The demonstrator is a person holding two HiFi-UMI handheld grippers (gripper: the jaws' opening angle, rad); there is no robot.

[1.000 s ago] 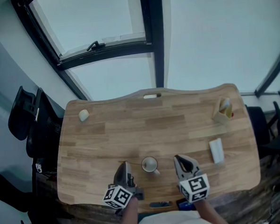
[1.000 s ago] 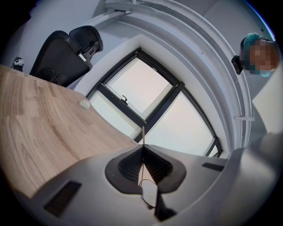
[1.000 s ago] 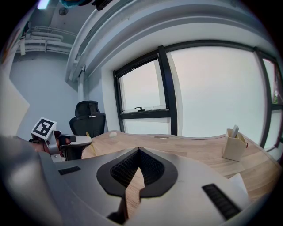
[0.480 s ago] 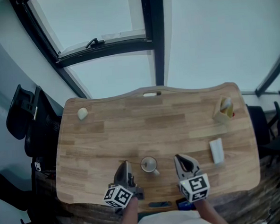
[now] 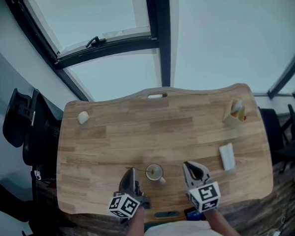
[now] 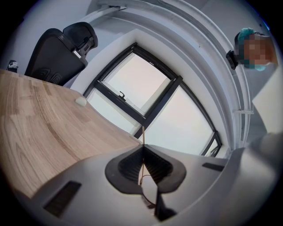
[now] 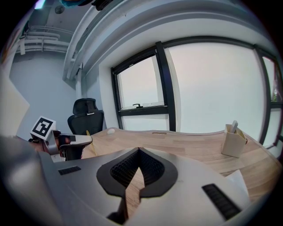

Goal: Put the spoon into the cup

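1. Spoon (image 6: pixel 142 133): only a thin, pale-yellow stem shows. It stands between the jaws of the left gripper (image 5: pixel 131 175) and sticks out past their tips. The bowl end is not visible in any view.
2. Left gripper: the jaws are closed on the spoon's stem. The gripper hangs above the near edge of the table (image 5: pixel 109 142), just left of the cup (image 5: pixel 154 172).
3. Cup: a small, pale cup stands mouth up, with its handle toward the near right. It sits on the table between the two grippers and touches neither. Its inside is too small to make out.
4. Right gripper (image 5: pixel 189 168): the jaws meet at the tips with nothing between them. Only bare wood shows through the gap behind the tips. The gripper hangs just right of the cup.
5. Step in hand, as a judgement: the spoon is gripped and off the table, and it is not yet in the cup.
6. Next move, as a judgement:
   - Bring the stem's free end over the cup's mouth.
   - Tip the stem downward and lower it inside the rim.
   - Release the spoon.
   - The thin stem may pivot in the grip, and a knock on the rim could tip the cup.
7. Surroundings: a tan box (image 5: pixel 233 113) and a white block (image 5: pixel 227 156) lie to the right, and a small pale lump (image 5: pixel 82 117) lies at the far left. All three are well apart from the cup.
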